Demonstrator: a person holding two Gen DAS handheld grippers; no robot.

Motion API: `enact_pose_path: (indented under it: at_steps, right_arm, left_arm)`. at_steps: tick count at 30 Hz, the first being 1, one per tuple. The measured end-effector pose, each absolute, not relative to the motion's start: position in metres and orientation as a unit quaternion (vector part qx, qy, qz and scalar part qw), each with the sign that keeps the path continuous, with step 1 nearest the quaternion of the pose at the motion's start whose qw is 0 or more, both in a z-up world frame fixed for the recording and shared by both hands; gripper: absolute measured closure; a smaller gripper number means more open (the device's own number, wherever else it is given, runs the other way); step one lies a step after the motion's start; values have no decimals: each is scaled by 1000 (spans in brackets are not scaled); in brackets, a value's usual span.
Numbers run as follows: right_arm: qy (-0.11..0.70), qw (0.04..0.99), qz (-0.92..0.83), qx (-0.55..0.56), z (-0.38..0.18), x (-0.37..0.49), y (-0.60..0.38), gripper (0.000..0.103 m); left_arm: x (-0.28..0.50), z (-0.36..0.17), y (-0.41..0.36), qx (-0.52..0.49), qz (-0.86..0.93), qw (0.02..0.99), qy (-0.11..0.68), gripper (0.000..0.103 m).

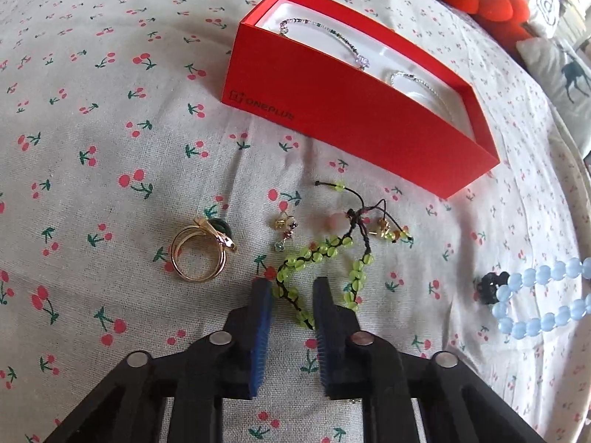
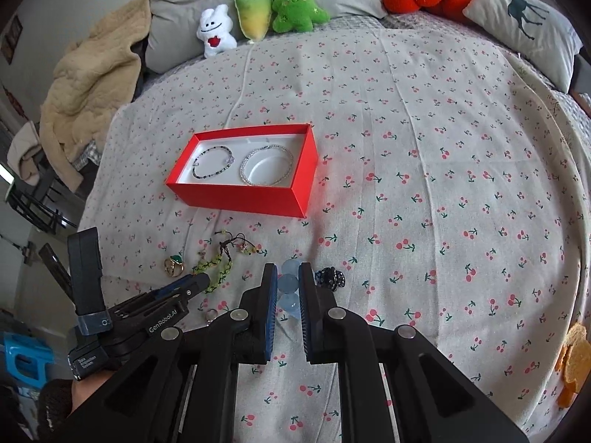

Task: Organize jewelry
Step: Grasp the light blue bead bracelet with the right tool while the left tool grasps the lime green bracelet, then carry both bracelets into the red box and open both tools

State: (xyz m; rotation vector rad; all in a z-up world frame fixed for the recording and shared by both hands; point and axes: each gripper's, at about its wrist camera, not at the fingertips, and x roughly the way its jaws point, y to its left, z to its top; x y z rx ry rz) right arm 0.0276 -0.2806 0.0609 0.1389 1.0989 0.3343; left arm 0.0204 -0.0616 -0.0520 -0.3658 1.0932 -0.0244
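Your red box (image 2: 242, 188) sits open on the cherry-print bedspread (image 2: 443, 184), left of the middle. It holds two bracelets side by side: a dark beaded bracelet (image 2: 213, 164) and a clear beaded bracelet (image 2: 266, 170). Your right gripper (image 2: 288, 288) is clamped on the blue bead bracelet (image 2: 289, 282). Your left gripper (image 1: 293, 288) is closed on the green bead bracelet (image 1: 321, 258), beside the gold ring (image 1: 201, 254), nearer the bed's front edge.

A red box (image 1: 354, 110) with a white lining is seen on a pale cloth (image 1: 110, 110) printed with red cherries on green stems. Yellow-green beads are strung on the dark-corded bracelet (image 1: 321, 269); pale blue ones form another bracelet (image 1: 539, 302).
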Motion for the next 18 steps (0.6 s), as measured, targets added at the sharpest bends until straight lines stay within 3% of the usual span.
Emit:
enact_pose_path:
  at_steps: [7,18]
  right_arm:
    - [517,839,154,64,63,33,-280,91]
    - [498,849,159,75,77,35,-268,91]
  left_arm:
    - [13,-42,-60,-151,-28,844,514,96]
    - [5,26,-65,-93,-54,881,461,96]
